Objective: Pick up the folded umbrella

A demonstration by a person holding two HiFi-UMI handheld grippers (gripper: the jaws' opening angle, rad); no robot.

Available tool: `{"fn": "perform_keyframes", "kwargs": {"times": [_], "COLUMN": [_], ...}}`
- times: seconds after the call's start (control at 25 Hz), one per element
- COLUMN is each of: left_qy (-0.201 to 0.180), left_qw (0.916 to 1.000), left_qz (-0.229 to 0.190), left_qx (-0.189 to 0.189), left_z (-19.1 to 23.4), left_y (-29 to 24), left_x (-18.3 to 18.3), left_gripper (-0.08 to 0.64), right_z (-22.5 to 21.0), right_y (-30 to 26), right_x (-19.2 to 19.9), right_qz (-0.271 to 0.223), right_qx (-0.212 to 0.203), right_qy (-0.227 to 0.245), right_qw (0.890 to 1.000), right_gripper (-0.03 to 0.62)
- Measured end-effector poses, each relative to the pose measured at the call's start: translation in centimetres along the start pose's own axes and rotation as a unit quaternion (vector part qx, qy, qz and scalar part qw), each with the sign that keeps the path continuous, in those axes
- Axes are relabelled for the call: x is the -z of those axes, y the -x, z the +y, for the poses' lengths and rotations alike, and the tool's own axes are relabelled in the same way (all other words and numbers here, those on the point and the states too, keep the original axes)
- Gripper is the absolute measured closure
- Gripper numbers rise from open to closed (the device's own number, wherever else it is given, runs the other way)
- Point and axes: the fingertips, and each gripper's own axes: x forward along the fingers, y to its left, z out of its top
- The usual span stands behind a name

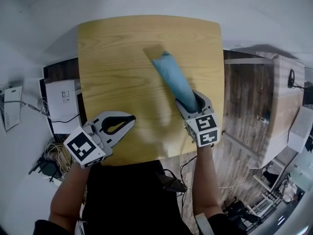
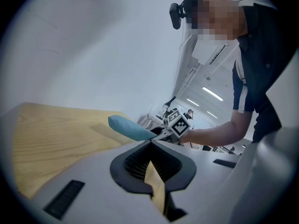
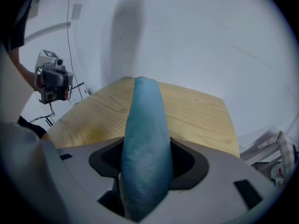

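Nearest us, the right gripper (image 3: pixel 145 149) is clamped on the folded umbrella (image 3: pixel 144 139). Its two jaws press from either side on the blue fabric sleeve, and the sleeve's near end fills the space between them. From the jaw tips the umbrella runs straight ahead and rises. Its rounded far end hangs clear of the wooden table (image 3: pixel 201 115), and the head view shows its shadow lying on the wood beneath it.

Our left gripper (image 1: pixel 131 117) hovers over the table's near edge, well to the left of the right jaws. Its jaws meet at the tips and hold nothing; we see only a thin slit between them, with wood showing through. The lifted umbrella lies ahead of those tips and slightly to their right.

Farther out, beyond the table and left of the right jaws, a small grey device on a stand (image 3: pixel 52 80) rises against the white wall (image 3: pixel 196 36).
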Motion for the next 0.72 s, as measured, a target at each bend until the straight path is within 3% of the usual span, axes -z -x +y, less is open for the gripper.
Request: {"fn": "perform_keyframes", "kwargs": {"times": [0.16,0.28,0.52,0.72], "left_qy": [-0.022,-0.051,-0.127,-0.132], "left_qw": [0.9997,0.9986,0.9911,0.988], "left_qz": [0.0,-0.007,-0.03,-0.076], "left_qx": [0.005,0.015,0.026,0.027], "left_z": [-2.1,-4.7,-9.5,-13.3], "left_y": [0.1,-0.3,0.7,3.4], "left_x": [-1.4,-3.1,-8.0,-12.8], "left_gripper": [0.548,0.548,0.548,0.548], "right_z": [1.1,1.6,3.8,6.2], "right_y": [3.8,8.2,18.2,26.8], "right_x": [-2.4,-5.1,-11.6,-15.0], "right_qz": [-0.062,-0.134,-0.274,-0.39], "right_qx": [-0.012,-0.034,-0.066,-0.11], "right_qy": [-0.02,-0.047,-0.06,-0.063], "right_qw": [0.998,0.989,0.958,0.912], "right_gripper": [0.322,0.322,0.322,0.322]}}
